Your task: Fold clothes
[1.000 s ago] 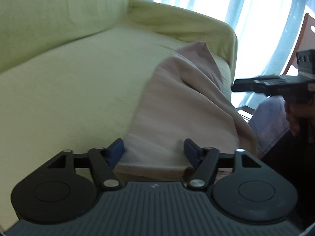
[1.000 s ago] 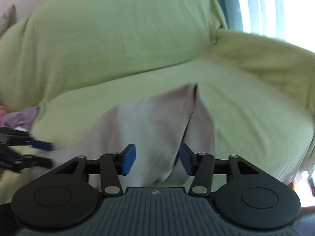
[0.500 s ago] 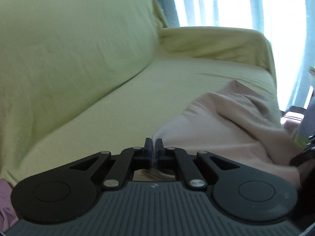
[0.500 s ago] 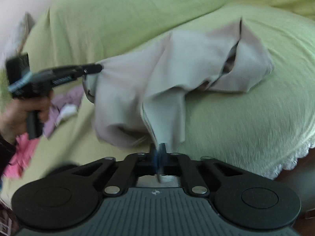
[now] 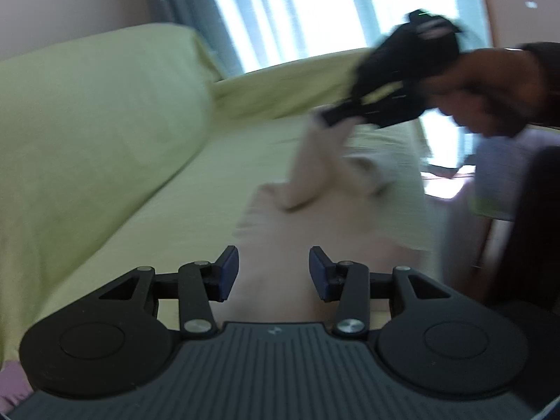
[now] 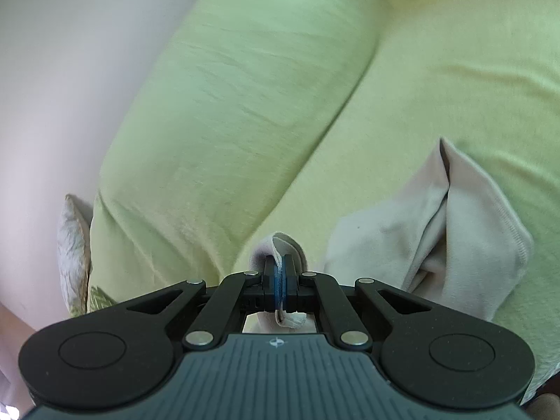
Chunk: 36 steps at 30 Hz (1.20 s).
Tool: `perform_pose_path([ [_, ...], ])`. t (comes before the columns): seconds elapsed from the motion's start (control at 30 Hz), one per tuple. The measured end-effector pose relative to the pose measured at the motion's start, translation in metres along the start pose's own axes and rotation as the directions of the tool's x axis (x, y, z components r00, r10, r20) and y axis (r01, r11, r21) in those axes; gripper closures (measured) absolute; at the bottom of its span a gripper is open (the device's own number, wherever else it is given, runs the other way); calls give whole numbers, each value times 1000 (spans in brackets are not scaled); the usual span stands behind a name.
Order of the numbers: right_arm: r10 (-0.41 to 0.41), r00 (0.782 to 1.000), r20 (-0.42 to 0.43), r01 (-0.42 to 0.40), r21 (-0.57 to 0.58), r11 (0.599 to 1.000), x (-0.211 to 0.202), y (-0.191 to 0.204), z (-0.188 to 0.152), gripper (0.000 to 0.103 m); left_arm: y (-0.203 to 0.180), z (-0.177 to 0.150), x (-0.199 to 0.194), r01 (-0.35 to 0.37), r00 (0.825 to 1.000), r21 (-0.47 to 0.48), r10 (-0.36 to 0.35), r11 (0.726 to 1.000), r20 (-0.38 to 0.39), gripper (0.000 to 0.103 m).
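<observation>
A beige garment (image 5: 315, 210) lies on the green sofa seat (image 5: 196, 189). My left gripper (image 5: 274, 273) is open and empty, its blue pads over the near part of the cloth. My right gripper (image 6: 280, 276) is shut on a fold of the beige garment (image 6: 451, 231); a pinched edge sticks up between its pads (image 6: 278, 281). In the left wrist view, the right gripper (image 5: 325, 115) holds a corner of the cloth lifted above the seat; that view is blurred.
The sofa backrest (image 6: 245, 87) rises behind the seat, with the armrest (image 5: 280, 87) at the far end before a bright curtained window (image 5: 332, 10). A patterned cushion (image 6: 71, 255) sits at the sofa's left end. Purple cloth (image 5: 10, 381) shows at the lower left.
My left gripper was shut on the cloth's edge half a second ago and has now opened and let go. My right gripper stays shut on the cloth and has lifted its corner.
</observation>
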State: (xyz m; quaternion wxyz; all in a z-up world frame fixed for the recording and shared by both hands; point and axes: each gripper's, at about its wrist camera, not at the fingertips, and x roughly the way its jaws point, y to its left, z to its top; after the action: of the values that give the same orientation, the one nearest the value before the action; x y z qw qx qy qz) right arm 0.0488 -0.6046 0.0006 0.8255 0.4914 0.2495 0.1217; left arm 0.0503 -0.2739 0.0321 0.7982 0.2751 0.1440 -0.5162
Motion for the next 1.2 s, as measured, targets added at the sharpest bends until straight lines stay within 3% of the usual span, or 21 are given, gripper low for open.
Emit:
perform_pose_path([
  [0.07,27,1000,11,-28,64,998,12,-5,-1,99,-19,0,-2,18,1000,16,-18,1000,-9,53],
  [0.17,64,997,41,-69,129,989,20,-4,4,99,-43,-2,4,13,1000,14,-13,1000,-17,21],
  [0.2,76,996,52,-83,149,985,23,-3,6,99,-52,-2,5,11,1000,13,-11,1000,-19,18],
  [0.3,86,994,63,-95,160,983,26,4,5,98,-65,0,17,8,1000,-48,-9,999,-29,18],
  [0.47,92,994,64,-102,177,979,27,-1,10,95,-86,6,53,-114,990,5,114,993,-88,19],
  [0.53,79,994,72,-91,183,979,24,-6,14,94,-84,6,61,-145,984,-6,143,989,-108,24],
  [0.57,64,995,75,-76,171,982,20,-8,16,93,-83,6,64,-161,980,-12,159,987,-118,33],
  [0.6,48,996,78,-60,156,986,15,-10,18,92,-75,5,63,-165,980,-40,159,985,-119,40],
  [0.7,-18,995,96,9,96,995,4,-16,25,85,-46,2,56,-167,981,-142,151,976,-118,40],
  [0.9,-131,985,110,132,0,991,-10,-34,33,75,12,-2,58,-195,977,-236,166,952,-136,40],
  [1.03,-145,986,78,154,-115,981,-22,-35,26,46,48,-6,61,-226,970,-288,190,931,-149,39],
  [1.07,-152,986,68,160,-136,978,-23,-35,24,46,53,-7,62,-233,969,-288,196,929,-152,39],
  [1.13,-201,978,61,210,-305,929,-23,-25,9,44,64,-9,60,-232,969,-284,196,930,-151,39],
  [1.2,-255,965,65,254,-483,838,-23,-13,-9,44,68,-9,53,-223,972,-283,192,933,-135,39],
])
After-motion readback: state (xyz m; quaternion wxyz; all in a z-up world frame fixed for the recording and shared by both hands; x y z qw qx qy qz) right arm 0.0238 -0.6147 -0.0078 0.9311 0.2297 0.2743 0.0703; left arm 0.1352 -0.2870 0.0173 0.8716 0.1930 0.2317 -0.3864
